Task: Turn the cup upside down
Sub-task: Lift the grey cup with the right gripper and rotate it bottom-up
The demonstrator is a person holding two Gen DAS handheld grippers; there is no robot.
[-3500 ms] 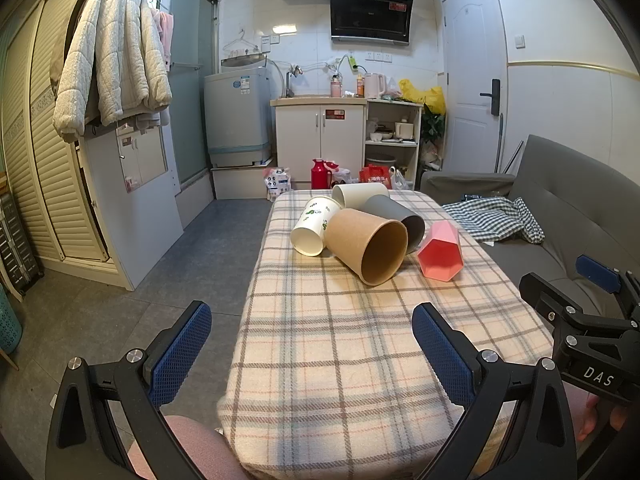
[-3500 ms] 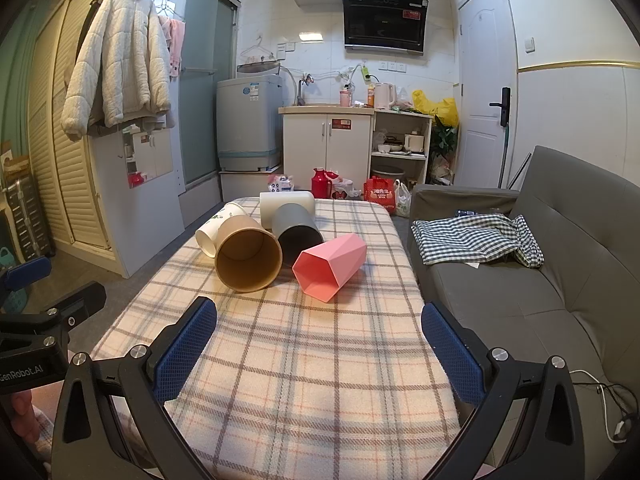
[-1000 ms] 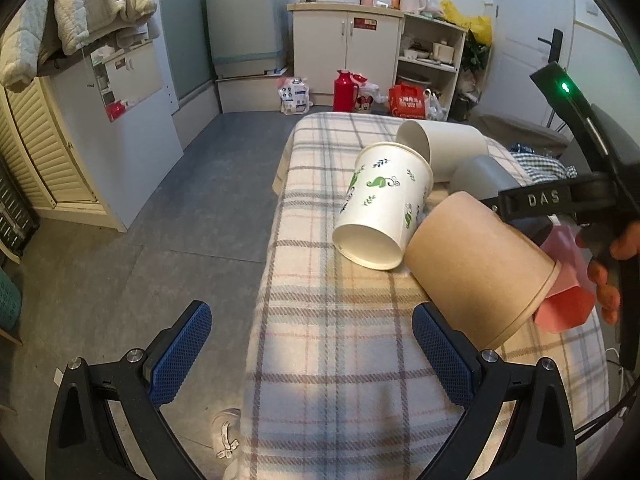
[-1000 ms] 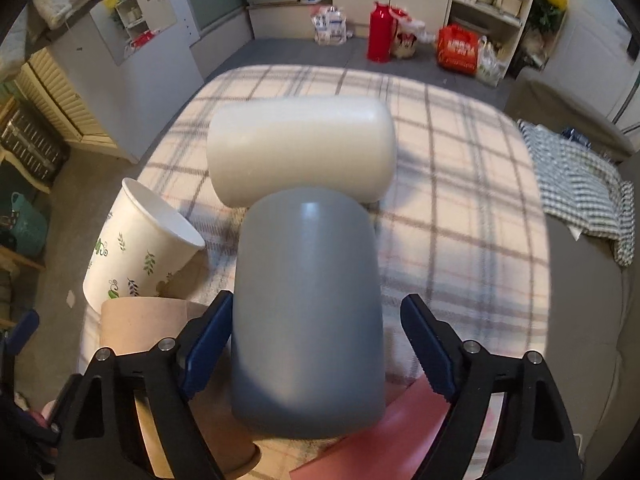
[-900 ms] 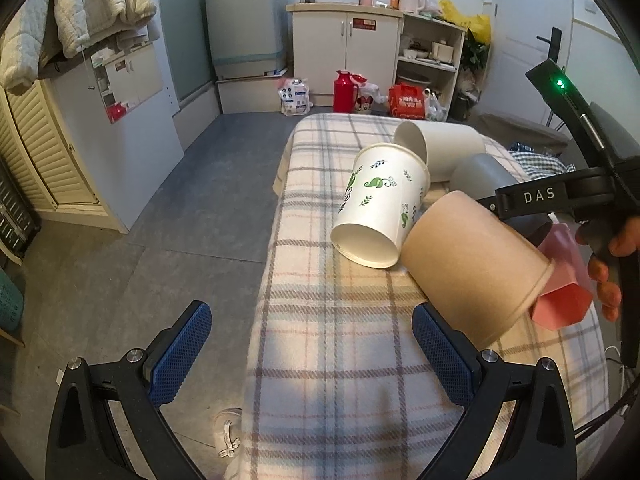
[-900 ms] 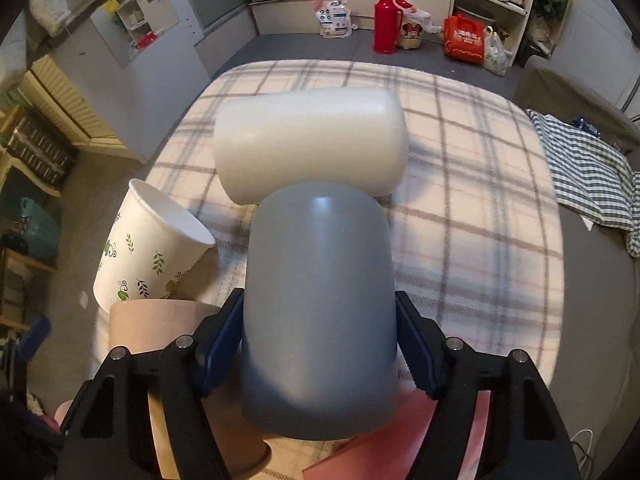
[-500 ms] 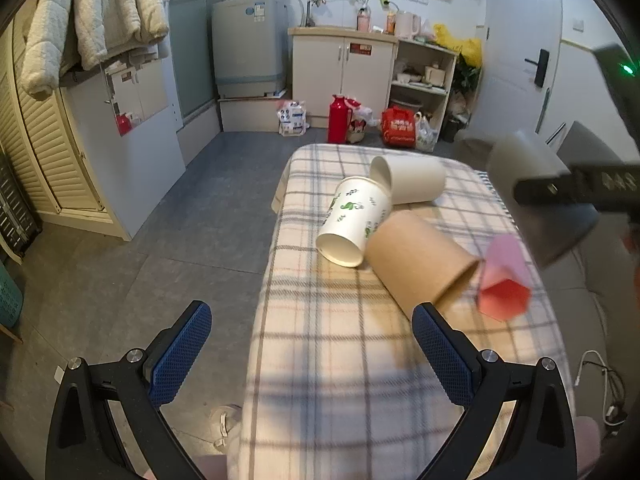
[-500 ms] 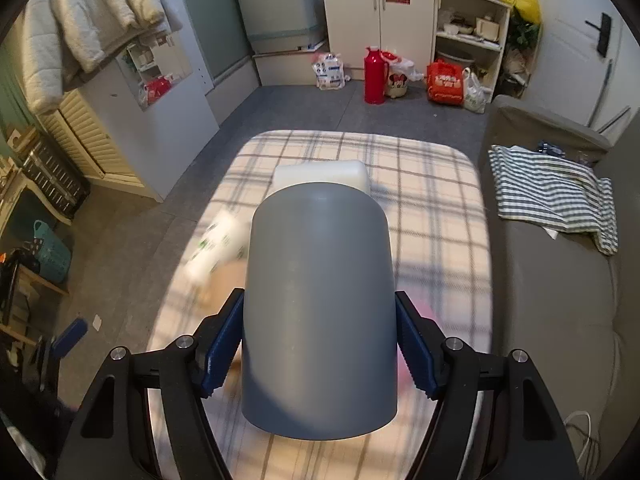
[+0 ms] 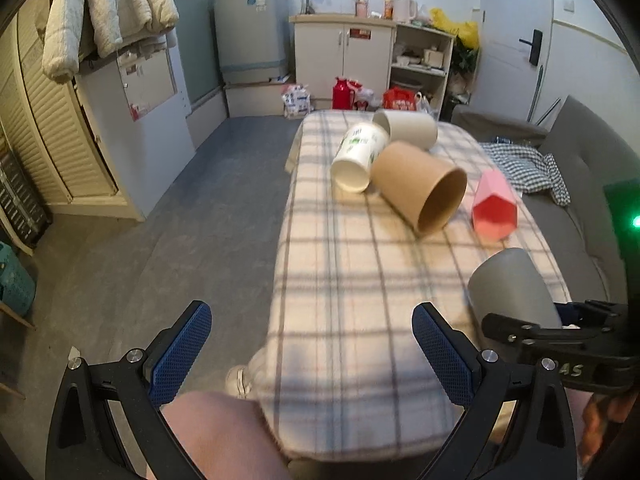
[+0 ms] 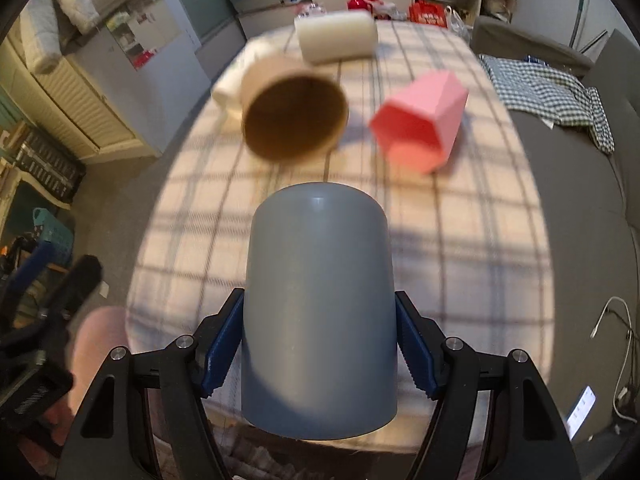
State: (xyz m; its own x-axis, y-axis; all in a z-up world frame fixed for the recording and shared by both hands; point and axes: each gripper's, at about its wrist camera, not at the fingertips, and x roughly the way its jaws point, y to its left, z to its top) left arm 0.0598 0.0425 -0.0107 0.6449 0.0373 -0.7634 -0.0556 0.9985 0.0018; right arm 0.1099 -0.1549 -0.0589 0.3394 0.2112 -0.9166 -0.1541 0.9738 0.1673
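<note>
The right hand-held gripper (image 10: 320, 354) is clamping the smooth grey plastic cup (image 10: 320, 312) above the checked worktop (image 10: 460, 248); the left hand-held gripper (image 9: 312, 344) is gaping wide, empty.

Right gripper (image 10: 319, 354) closed on grey cup (image 10: 319, 312), lifted it from the pile, carried it to table's (image 10: 480, 240) near edge.

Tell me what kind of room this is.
Most likely a small studio flat, living room and kitchenette in one: a sink cabinet and a washing machine along the far wall, a grey sofa beside the plaid-covered table, and a coat hanging by the wardrobe.
</note>
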